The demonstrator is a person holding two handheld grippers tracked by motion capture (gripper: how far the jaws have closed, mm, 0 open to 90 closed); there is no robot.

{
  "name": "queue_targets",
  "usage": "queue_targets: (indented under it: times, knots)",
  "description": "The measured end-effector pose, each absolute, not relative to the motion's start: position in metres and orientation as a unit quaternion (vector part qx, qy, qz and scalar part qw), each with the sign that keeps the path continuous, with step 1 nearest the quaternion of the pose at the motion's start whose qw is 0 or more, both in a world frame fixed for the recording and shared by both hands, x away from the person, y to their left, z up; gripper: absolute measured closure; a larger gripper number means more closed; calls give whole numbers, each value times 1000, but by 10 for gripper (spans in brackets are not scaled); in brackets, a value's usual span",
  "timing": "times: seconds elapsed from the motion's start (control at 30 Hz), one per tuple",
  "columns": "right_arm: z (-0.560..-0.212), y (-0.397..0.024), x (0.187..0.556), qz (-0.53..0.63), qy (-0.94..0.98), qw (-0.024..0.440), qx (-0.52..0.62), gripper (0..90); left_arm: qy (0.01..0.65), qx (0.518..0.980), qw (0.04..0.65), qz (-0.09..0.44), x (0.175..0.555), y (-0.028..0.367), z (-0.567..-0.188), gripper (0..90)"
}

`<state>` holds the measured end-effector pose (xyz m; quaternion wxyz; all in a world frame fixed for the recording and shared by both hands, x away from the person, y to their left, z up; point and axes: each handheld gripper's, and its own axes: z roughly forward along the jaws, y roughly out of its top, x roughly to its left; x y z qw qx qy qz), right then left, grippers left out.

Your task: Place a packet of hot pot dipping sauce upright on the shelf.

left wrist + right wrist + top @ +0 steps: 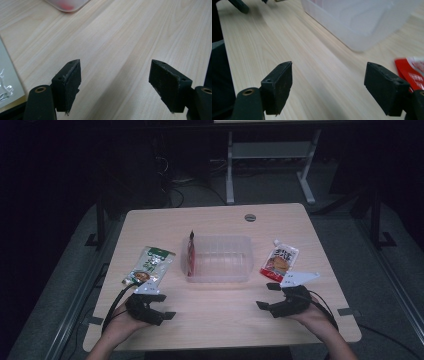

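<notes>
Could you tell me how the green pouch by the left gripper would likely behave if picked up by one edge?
The green pouch lies flat and thin on the table, so it would probably sag and feel light. Its glossy film, which catches light in the left gripper view, may slip between the fingers.

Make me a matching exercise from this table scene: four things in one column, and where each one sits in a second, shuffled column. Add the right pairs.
Things:
1. green pouch
2. red-and-white pouch
3. clear plastic bin
4. dark red packet

Places:
A. middle of the table
B. standing upright against the bin's left wall
C. lying flat just ahead of the left gripper
D. lying flat just ahead of the right gripper

Pairs: 1-C, 2-D, 3-A, 4-B
</notes>
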<state>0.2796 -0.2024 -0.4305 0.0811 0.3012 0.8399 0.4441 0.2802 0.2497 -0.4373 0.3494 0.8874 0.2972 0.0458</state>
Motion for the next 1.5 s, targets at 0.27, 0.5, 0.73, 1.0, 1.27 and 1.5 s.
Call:
queue_targets:
  times: [0.27,0.5,0.73,1.0,1.27,1.5]
  knots:
    - [-442,-223,272,425,840,92,324,205,308,883,350,51,282,254,-436,255]
    - [-445,-235,286,411,834,111,351,215,302,886,348,49,282,251,-436,254]
    - [-439,-250,307,402,817,139,390,525,298,889,345,51,282,251,-437,255]
    - [-430,-260,344,413,807,138,399,898,296,890,343,47,282,249,-437,255]
    - [-430,-262,380,408,806,141,404,898,294,891,342,46,283,248,-438,255]
    - [-440,-261,408,392,801,143,429,899,294,891,342,45,283,248,-439,255]
